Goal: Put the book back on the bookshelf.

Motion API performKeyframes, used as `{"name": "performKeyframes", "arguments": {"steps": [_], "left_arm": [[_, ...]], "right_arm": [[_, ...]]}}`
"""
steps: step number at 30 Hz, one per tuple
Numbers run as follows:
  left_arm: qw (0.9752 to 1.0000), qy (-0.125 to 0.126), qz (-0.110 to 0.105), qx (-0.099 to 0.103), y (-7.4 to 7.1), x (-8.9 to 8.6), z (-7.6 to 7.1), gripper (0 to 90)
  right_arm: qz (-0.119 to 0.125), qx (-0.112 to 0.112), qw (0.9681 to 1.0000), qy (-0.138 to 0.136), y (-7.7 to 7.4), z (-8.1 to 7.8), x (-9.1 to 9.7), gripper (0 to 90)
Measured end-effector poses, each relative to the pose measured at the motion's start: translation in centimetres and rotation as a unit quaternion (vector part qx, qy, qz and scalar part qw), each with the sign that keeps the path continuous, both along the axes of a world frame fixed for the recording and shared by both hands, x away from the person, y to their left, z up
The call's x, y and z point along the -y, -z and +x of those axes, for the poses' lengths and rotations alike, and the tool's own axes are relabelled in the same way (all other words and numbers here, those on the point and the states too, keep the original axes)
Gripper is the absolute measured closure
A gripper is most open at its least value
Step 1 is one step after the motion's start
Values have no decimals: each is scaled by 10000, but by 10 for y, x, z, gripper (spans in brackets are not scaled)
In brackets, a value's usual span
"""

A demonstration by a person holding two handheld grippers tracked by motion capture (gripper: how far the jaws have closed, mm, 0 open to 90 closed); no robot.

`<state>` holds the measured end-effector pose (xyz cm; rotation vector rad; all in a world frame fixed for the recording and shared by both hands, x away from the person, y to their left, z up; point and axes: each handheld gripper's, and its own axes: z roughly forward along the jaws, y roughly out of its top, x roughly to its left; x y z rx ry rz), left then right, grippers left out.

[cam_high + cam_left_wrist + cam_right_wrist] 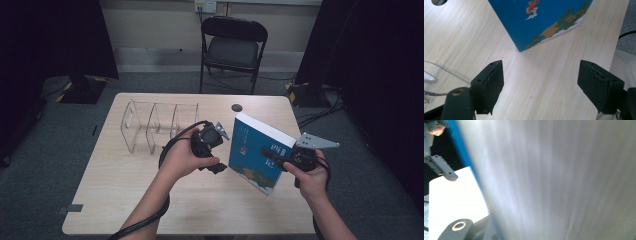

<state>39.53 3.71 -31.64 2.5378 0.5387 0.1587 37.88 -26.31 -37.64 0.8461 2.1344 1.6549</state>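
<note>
A blue book [257, 155] with a picture cover stands tilted on its lower edge at the right of the wooden table [150, 200]. My right gripper [274, 159] is shut on its right side; in the right gripper view the pale page block [561, 180] looms close and blurred. My left gripper [221, 155] is held just left of the book, apart from it. Its jaws are open over bare tabletop in the left gripper view [540, 85], with the book's lower corner [541, 22] ahead of them.
A clear acrylic divider rack [157, 125] with three compartments stands at the table's back left; its edge [439, 72] lies by my left jaw. A dark round cable hole [236, 107] is near the far edge. A folding chair [232, 47] stands behind the table.
</note>
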Motion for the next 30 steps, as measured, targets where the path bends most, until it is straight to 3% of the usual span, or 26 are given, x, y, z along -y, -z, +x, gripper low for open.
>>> {"name": "performKeyframes", "arguments": {"steps": [5,9,16,19,30], "left_arm": [[10000,-32,18,13,-3,-2,0,214],[10000,-89,8,31,-6,-4,0,216],[9999,-121,-7,71,-11,-9,0,211],[9999,-136,10,77,-12,-12,0,207],[9998,-77,-51,147,-15,-9,1,205]], "right_arm": [[-103,75,9998,-149,-4,-7,-4,617],[64,24,9995,-310,-3,-14,-8,617],[45,115,9979,-641,-2,-25,-19,617],[183,88,9968,-768,1,-29,-21,616],[305,225,9940,-1021,12,-34,-12,613]]}}
